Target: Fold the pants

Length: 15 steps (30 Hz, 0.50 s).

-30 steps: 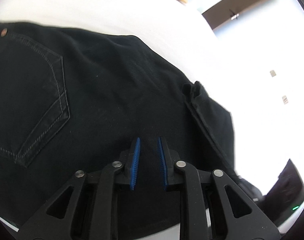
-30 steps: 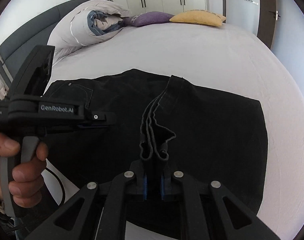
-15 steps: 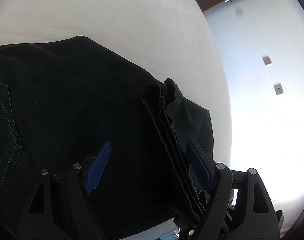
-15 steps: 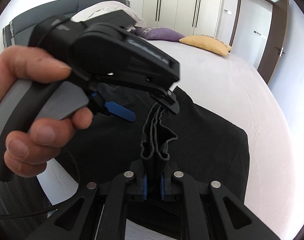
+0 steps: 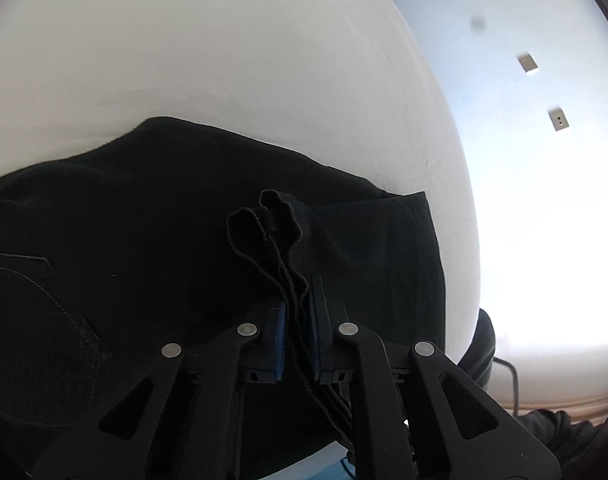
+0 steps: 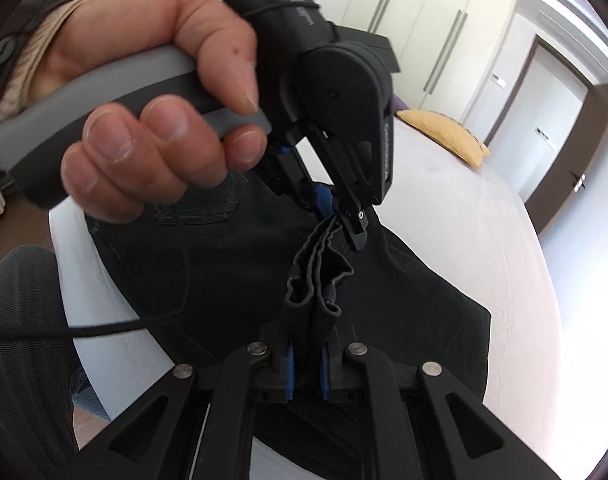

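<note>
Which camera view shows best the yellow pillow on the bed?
The right wrist view. The yellow pillow lies there in plain sight at the far side of the bed, in front of the white wardrobe doors. The left wrist view does not show it at all: only black pants, white sheet and wall.

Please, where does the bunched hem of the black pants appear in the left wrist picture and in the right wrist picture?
Left wrist view: the bunched hem rises at centre, clamped in the left gripper.
Right wrist view: the hem stands at lower centre, clamped by the right gripper below and the left gripper above.
Shared landmark: the white bed under the pants.
</note>
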Each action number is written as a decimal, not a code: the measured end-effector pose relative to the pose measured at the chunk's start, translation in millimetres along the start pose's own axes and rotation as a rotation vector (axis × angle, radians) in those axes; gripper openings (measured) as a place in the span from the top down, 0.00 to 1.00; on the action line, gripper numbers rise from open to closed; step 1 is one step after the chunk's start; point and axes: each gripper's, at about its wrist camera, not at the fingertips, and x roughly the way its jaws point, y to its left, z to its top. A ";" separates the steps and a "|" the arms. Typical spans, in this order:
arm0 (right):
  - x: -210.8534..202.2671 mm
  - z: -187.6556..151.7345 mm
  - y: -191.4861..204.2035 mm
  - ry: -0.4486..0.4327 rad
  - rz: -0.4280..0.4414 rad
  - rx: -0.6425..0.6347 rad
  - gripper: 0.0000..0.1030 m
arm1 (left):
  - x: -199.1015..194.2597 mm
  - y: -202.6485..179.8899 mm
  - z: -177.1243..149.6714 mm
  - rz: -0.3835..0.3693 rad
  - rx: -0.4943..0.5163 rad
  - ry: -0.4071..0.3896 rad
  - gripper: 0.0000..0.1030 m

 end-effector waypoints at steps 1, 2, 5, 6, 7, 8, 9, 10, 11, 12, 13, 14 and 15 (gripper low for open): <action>-0.1 0.6 4.2 -0.004 0.004 -0.015 0.90 | -0.5 3.4 5.5 0.010 0.003 0.001 0.93; 1.5 1.6 9.1 -0.005 0.011 -0.032 0.90 | -5.0 10.7 5.9 0.021 0.007 0.001 0.93; 6.7 3.1 26.7 0.001 0.033 -0.078 0.89 | -19.9 36.0 5.4 0.061 0.010 -0.005 0.93; 9.2 3.4 30.1 0.003 0.043 -0.087 0.89 | -23.2 43.0 4.2 0.073 0.011 -0.006 0.93; 12.1 4.1 31.4 0.003 0.048 -0.100 0.89 | -27.4 51.7 2.7 0.088 0.013 -0.007 0.93; 14.1 4.3 35.4 0.005 0.056 -0.113 0.89 | -31.2 59.3 1.2 0.104 0.016 -0.007 0.93; 16.9 5.2 37.6 0.009 0.064 -0.118 0.89 | -34.9 67.3 0.9 0.117 0.019 -0.009 0.93; 18.9 6.0 41.0 0.013 0.071 -0.124 0.89 | -43.8 71.0 0.2 0.120 0.016 -0.011 0.93; 20.9 5.8 44.9 0.016 0.076 -0.133 0.89 | -46.6 77.4 0.5 0.123 0.012 -0.012 0.93; 23.2 5.4 48.7 0.020 0.077 -0.141 0.90 | -49.7 85.7 1.1 0.126 0.009 -0.014 0.93; 33.0 6.4 40.3 0.025 0.079 -0.149 0.89 | -46.1 91.0 3.7 0.127 0.004 -0.015 0.93; 37.7 5.5 39.3 0.033 0.084 -0.153 0.89 | -46.2 98.1 4.2 0.128 -0.004 -0.015 0.93; 39.9 3.0 38.8 0.044 0.089 -0.155 0.89 | -44.9 104.4 4.0 0.133 -0.011 -0.011 0.92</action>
